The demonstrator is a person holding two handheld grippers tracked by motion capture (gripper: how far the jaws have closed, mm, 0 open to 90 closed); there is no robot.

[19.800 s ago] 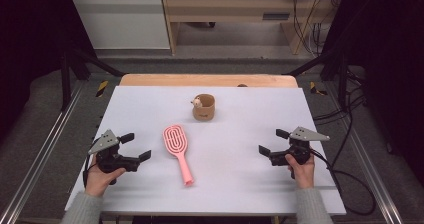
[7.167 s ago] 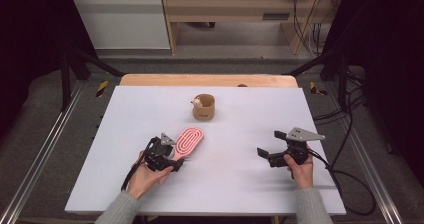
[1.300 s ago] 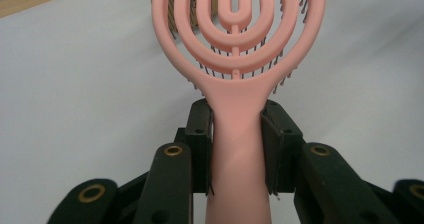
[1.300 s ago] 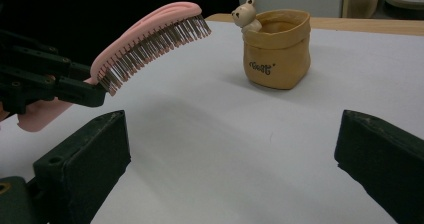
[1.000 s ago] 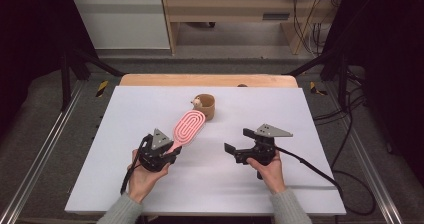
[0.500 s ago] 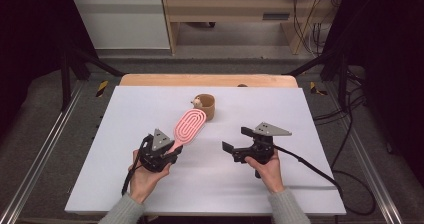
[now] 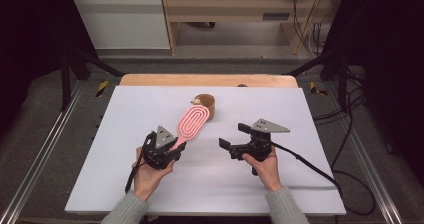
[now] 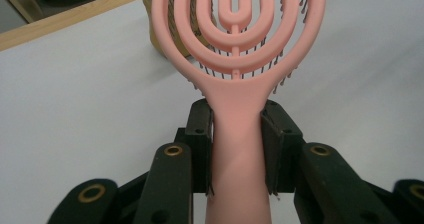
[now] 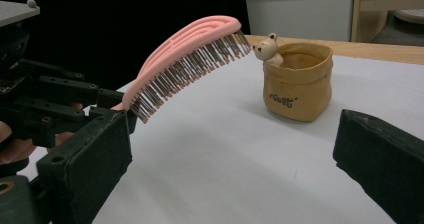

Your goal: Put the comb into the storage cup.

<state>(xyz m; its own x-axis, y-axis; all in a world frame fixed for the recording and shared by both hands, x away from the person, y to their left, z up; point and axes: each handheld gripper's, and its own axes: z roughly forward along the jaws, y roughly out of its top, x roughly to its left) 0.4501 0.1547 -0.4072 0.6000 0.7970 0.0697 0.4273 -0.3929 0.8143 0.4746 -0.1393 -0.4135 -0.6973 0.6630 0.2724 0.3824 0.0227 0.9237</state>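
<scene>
A pink hairbrush (image 7: 190,125) is held up off the white table (image 7: 125,114), its head tilted up toward a small tan pot (image 7: 206,105) with a bear figure on its rim. My left gripper (image 7: 170,151) is shut on the brush handle (image 8: 236,149), black pads pressing on both sides. In the right gripper view the hairbrush (image 9: 182,59) shows bristles facing down, its tip just short of the tan pot (image 9: 298,80). My right gripper (image 7: 232,138) stands open to the right of the brush, jaws wide and empty, pointing left toward it.
A wooden strip (image 7: 205,80) runs along the table's far edge. Black frame bars and cables lie at both sides. A cable (image 7: 310,164) trails from the right gripper over the table's right edge.
The left gripper picked the brush up from the table and now holds it tilted toward the pot. Over the last second the right gripper drifted slightly left; the brush stays put.
</scene>
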